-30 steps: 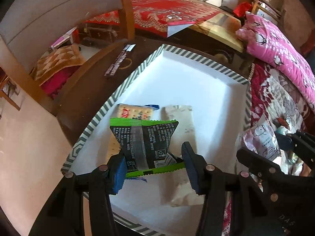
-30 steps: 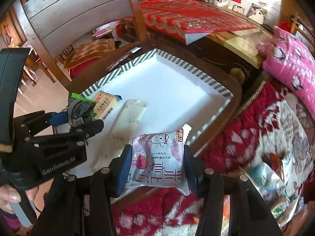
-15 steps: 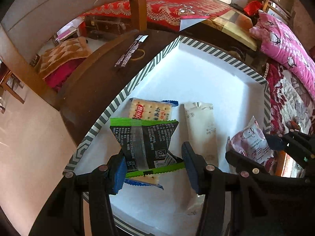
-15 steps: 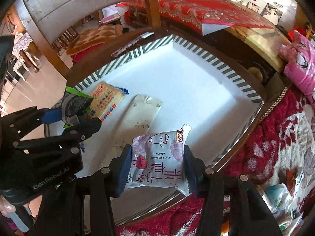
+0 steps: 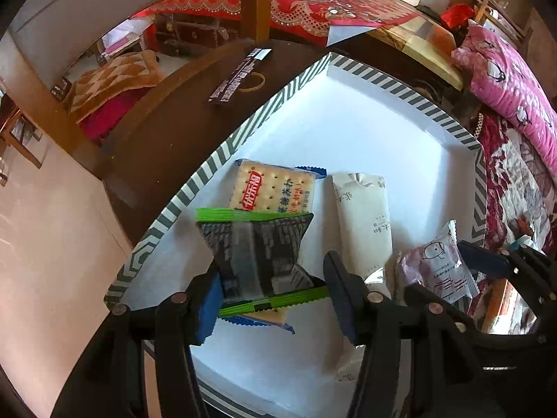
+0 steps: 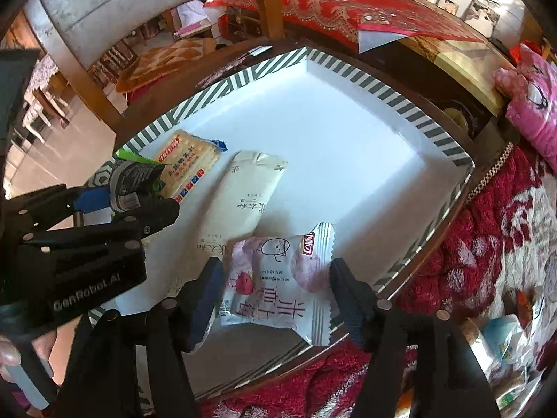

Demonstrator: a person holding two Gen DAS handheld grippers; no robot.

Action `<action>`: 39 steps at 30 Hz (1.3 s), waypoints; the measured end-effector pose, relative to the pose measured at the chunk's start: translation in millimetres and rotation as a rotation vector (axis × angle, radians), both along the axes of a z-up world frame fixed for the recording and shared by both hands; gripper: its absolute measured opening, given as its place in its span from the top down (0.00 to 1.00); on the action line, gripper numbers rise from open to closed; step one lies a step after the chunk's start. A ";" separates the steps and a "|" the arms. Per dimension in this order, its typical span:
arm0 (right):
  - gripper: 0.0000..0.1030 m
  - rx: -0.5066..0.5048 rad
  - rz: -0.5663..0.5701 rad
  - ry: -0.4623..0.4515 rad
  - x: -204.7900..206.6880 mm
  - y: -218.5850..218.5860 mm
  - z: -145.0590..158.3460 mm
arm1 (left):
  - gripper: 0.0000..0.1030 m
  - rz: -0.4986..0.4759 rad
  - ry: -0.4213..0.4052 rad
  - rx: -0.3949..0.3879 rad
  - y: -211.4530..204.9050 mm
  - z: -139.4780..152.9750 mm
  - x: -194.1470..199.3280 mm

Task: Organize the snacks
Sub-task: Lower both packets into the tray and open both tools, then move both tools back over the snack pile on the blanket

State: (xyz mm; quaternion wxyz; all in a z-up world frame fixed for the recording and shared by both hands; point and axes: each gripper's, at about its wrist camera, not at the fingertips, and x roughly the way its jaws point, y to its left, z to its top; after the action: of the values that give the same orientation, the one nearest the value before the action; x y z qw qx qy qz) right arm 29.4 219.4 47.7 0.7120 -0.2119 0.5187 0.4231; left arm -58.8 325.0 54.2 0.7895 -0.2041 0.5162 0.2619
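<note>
My left gripper point(image 5: 271, 299) is shut on a black and green snack packet point(image 5: 257, 257), held just above the near left corner of the white striped-rim tray point(image 5: 348, 122). My right gripper point(image 6: 276, 299) is shut on a pink and white snack packet point(image 6: 278, 278), held over the tray's near right edge point(image 6: 428, 233). A cracker packet point(image 5: 275, 188) and a long cream packet point(image 5: 362, 223) lie side by side in the tray. The cracker packet's near end is hidden under the black packet.
The tray sits on a dark round table point(image 5: 174, 111) with a black wrapper strip point(image 5: 236, 76) on it. A wooden chair point(image 5: 254, 0) stands behind. A red floral blanket point(image 6: 504, 244) with more snack packets point(image 6: 504, 341) lies to the right.
Both grippers have moved forward over the tray with their packets. The pink packet went from outside the tray's right edge to above its near right part.
</note>
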 end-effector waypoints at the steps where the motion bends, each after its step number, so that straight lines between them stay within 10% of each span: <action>1: 0.34 0.006 -0.005 0.001 0.0 -2.0 1.8 | 0.40 0.003 -0.003 -0.006 0.6 0.4 -0.3; 15: 0.27 0.083 -0.069 -0.013 -13.1 -48.3 33.1 | 0.22 -0.031 -0.079 0.032 -25.6 28.6 -2.5; 39: 0.18 0.093 -0.379 -0.048 -16.8 -226.9 48.8 | 0.18 -0.370 -0.098 0.039 -187.3 46.2 35.5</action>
State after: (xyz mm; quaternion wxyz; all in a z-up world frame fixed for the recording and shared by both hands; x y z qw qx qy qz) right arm 12.6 -7.5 96.4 0.8001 -0.0874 0.5121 0.3000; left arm -23.3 137.8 100.4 0.8521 -0.1028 0.5008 0.1120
